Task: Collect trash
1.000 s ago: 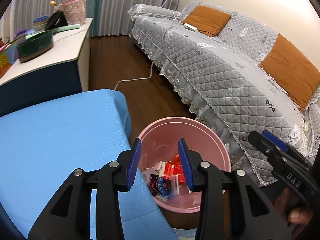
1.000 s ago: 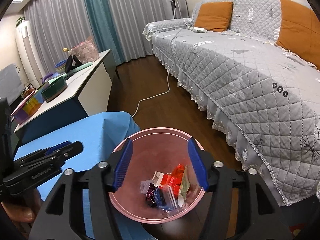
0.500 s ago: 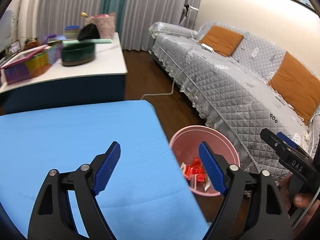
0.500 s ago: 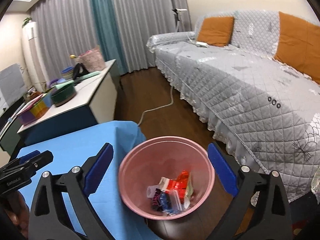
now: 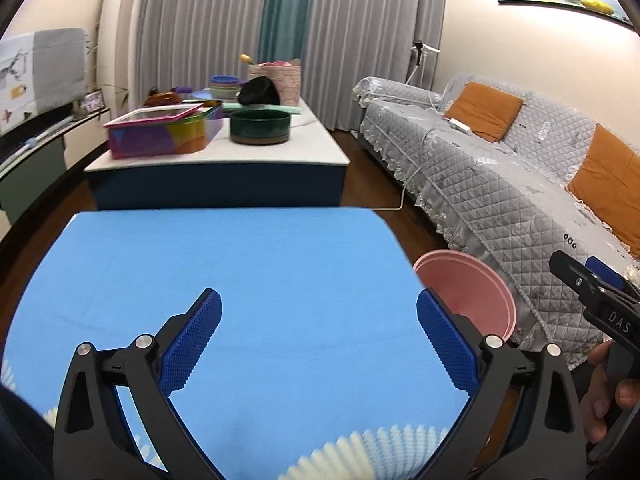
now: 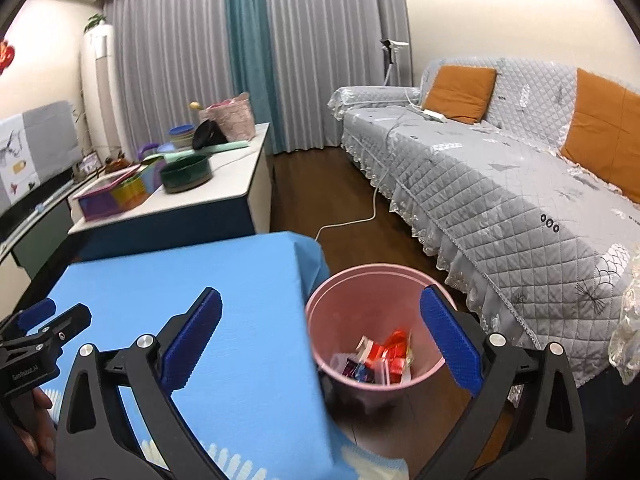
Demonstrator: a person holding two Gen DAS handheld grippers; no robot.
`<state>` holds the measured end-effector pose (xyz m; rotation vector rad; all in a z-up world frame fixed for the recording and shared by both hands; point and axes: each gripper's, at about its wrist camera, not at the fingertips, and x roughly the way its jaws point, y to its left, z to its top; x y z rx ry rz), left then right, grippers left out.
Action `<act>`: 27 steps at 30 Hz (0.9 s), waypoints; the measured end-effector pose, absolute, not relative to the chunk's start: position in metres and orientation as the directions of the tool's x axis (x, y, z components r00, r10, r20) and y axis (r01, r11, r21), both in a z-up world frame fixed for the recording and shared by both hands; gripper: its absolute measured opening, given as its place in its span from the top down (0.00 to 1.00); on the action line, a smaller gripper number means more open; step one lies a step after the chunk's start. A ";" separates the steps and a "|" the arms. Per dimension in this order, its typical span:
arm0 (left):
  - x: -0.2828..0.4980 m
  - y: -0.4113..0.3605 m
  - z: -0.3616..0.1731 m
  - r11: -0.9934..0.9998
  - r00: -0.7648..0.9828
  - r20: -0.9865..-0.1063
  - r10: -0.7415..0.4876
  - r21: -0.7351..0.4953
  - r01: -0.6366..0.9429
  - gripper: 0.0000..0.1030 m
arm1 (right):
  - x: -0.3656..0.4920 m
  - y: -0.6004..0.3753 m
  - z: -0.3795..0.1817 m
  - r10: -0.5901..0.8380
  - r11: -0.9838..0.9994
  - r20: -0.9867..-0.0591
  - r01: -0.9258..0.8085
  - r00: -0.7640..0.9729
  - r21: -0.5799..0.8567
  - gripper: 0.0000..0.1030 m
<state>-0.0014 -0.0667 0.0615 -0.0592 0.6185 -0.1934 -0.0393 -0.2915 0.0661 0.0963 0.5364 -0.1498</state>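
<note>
The left tool (image 5: pixel 318 344) is held wide open above the blue-covered surface (image 5: pixel 248 264), with nothing between its blue pads (image 5: pixel 192 344). The right tool (image 6: pixel 320 344) is likewise spread wide and grips nothing, positioned over the surface's right edge and the pink bin (image 6: pixel 376 276). The bin is set on the wooden floor (image 6: pixel 320 184) just beside the surface, near the grey quilted sofa (image 6: pixel 500 200). Trash (image 6: pixel 384 356), in red, white and dark wrappers, is seen lying at the bin's bottom.

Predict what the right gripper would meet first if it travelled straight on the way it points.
Probably the pink trash bin's near rim beside the blue table; the right gripper is open, and depth is uncertain.
</note>
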 end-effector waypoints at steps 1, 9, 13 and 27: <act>-0.005 -0.064 0.060 0.981 0.796 -0.574 -0.193 -0.111 0.158 0.08 | -0.043 -0.287 0.065 -0.117 0.985 -0.516 0.164 0.849 0.046 0.05; -0.048 -0.035 0.042 0.990 0.784 -0.607 -0.132 -0.114 0.079 0.08 | -0.085 -0.244 0.054 -0.137 0.988 -0.508 0.155 0.850 -0.008 0.05; -0.067 -0.026 0.037 0.993 0.794 -0.599 -0.106 -0.106 0.053 0.08 | -0.098 -0.245 0.049 -0.138 0.987 -0.524 0.159 0.841 -0.005 0.05; -0.082 -0.028 0.026 0.994 0.795 -0.598 -0.101 -0.092 0.058 0.08 | -0.103 -0.239 0.032 -0.141 0.988 -0.543 0.149 0.828 -0.029 0.05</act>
